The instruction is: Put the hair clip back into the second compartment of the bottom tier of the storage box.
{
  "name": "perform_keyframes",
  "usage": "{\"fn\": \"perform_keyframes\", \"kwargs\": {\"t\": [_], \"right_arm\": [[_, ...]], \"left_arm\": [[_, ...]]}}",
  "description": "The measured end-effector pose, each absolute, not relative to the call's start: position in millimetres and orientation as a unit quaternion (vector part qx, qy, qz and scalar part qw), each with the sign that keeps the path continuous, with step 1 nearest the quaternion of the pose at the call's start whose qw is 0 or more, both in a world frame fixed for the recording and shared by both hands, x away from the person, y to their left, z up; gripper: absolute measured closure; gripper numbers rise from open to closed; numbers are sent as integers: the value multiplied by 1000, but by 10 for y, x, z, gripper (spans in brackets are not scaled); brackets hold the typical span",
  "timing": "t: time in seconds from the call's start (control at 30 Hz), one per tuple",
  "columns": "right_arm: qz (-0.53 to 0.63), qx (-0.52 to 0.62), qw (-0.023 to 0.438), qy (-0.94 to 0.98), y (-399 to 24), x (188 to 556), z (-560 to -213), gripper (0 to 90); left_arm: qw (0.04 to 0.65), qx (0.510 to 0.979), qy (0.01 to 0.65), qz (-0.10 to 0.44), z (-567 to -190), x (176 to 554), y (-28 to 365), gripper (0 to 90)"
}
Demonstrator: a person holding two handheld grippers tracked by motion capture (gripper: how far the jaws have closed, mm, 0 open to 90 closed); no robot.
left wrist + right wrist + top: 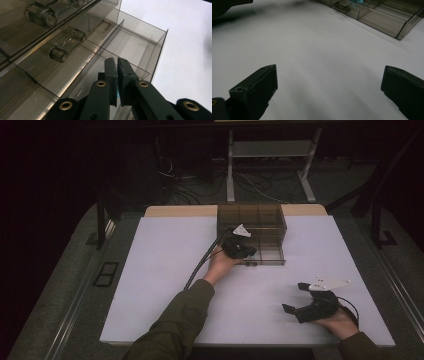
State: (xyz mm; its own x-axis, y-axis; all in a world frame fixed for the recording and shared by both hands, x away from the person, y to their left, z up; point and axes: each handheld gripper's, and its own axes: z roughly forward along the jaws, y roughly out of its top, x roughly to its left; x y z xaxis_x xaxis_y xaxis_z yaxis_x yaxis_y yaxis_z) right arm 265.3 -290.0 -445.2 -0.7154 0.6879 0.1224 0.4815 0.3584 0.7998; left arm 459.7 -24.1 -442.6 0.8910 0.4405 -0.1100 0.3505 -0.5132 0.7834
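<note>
The smoked transparent drawer cabinet [252, 232] stands on the white table [165, 285] in the upper centre of the high view, near the table's far edge, with its bottom drawer [265, 254] pulled out toward the person. In the left gripper view that open drawer [130, 47] occupies the centre and right of the frame, split by a thin divider into compartments, while the closed drawers above it, at the upper left, carry clear bar handles [66, 46]. The left gripper [239, 247] sits at the front of the cabinet beside the open drawer; its jaws are closed almost pad to pad [117, 75], and no object can be made out between them. Whether the fingertips touch the drawer wall cannot be determined. The right gripper [300, 297] rests in the lower right of the high view, well apart from the cabinet, with its jaws spread wide over bare table [329, 82] and nothing between them. Handling assessment: the cabinet appears to be thin rigid plastic, light, smooth and likely slippery, with walls that could crack or flex under a hard pinch. The drawer probably slides with little resistance, so the whole unit may shift on the table when pushed. The recommended contact is the drawer's front panel or its bar handle, with force applied squarely along the slide direction; the free gripper may brace the cabinet body.
</note>
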Motion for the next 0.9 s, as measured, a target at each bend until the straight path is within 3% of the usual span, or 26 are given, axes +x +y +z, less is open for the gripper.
{"fn": "perform_keyframes", "kwargs": {"t": [0.33, 0.7, 0.9], "right_arm": [[439, 357, 117, 816, -2900, 2651, -4451, 2], [440, 356, 116, 816, -2901, 2652, -4452, 2], [441, 356, 115, 816, -2908, 2648, -4451, 2]], "left_arm": [[443, 865, 231, 50, -4407, 4583, -237, 793], [465, 853, 234, 44, -4354, 4540, -143, 567], [473, 849, 229, 48, -4308, 4526, -95, 493]]}}
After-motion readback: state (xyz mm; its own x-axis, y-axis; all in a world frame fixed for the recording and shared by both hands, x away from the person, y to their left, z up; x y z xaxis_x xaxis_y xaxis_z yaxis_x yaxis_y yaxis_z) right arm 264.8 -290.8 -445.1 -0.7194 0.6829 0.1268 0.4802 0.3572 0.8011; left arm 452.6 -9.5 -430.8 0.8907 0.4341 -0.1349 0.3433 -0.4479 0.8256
